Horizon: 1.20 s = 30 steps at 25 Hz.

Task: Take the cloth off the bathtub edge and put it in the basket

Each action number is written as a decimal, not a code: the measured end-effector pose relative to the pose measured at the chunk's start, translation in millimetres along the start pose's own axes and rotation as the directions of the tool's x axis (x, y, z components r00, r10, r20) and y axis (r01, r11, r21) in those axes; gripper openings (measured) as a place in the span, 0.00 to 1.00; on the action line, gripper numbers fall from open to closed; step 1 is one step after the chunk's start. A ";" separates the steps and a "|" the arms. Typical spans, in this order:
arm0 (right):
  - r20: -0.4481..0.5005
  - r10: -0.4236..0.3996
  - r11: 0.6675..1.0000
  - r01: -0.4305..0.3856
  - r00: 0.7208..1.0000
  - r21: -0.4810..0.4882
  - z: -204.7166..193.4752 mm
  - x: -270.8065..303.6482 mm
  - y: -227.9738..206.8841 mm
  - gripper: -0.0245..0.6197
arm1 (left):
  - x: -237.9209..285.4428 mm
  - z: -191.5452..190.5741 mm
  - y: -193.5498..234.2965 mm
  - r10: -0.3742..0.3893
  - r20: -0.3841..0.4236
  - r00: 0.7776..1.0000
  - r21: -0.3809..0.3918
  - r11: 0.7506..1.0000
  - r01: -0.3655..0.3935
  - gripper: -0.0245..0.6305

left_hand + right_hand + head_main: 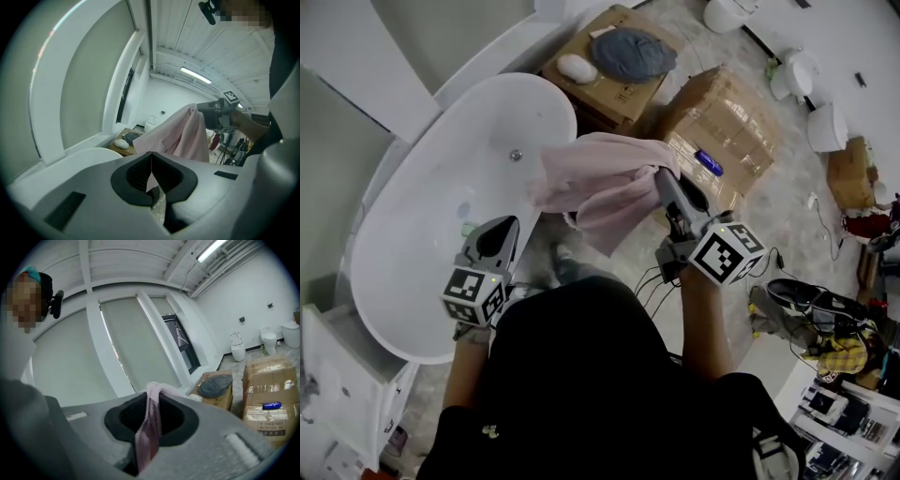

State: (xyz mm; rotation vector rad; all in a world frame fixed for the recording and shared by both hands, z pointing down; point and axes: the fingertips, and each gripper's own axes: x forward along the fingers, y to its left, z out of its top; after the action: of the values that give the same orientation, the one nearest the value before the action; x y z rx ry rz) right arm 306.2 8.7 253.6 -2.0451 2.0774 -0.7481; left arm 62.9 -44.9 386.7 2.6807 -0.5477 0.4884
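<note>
One part of the task looks done and the other is left. The right gripper (664, 178) has its jaws closed on a bunched fold of the pink cloth (600, 183). In the right gripper view the fabric (150, 423) is pinched between the two pads and hangs down from them. The cloth is lifted into the air at the right side of the white bathtub (431, 244). Most of it drapes down and to the left from the grip. Its left corner lies over the tub's right rim in the head view, and I cannot tell whether that corner touches the rim or only passes in front of it.

The left gripper (499, 230) is at the near side of the tub, to the left of the cloth and apart from it. Its jaws are together and they hold nothing.

I find no basket in any of the views. To the far right there are only cardboard boxes (722, 122) on the floor. So, in my judgement, the taking off is almost complete. What remains is to carry the cloth clear of the tub, to bring it to the basket and to release it inside.
</note>
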 end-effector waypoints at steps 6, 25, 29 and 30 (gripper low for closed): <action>0.048 -0.072 0.997 0.072 0.996 0.014 14.0 -30.1 -24.2 0.13 | 26.0 6.6 -20.4 -0.071 -0.017 0.997 0.025 0.997 0.071 0.06; 0.042 -0.139 0.989 0.136 0.989 0.066 6.4 -50.7 -84.5 0.13 | 64.7 0.1 -56.1 -0.112 -0.070 0.991 0.034 0.993 0.114 0.06; 0.039 -0.145 0.987 0.142 0.989 0.070 7.1 -48.3 -94.9 0.13 | 63.5 -2.5 -54.7 -0.097 -0.085 0.992 0.028 0.995 0.100 0.06; 0.038 -0.145 0.987 0.142 0.989 0.070 5.9 -49.0 -93.8 0.13 | 60.0 -3.5 -55.3 -0.094 -0.087 0.992 0.029 0.995 0.097 0.06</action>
State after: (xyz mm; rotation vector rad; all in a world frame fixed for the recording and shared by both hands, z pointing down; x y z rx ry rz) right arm 396.7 58.6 276.9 -2.1722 1.8724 -0.7767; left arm 137.7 -14.2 398.5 2.6874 -0.3883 0.5872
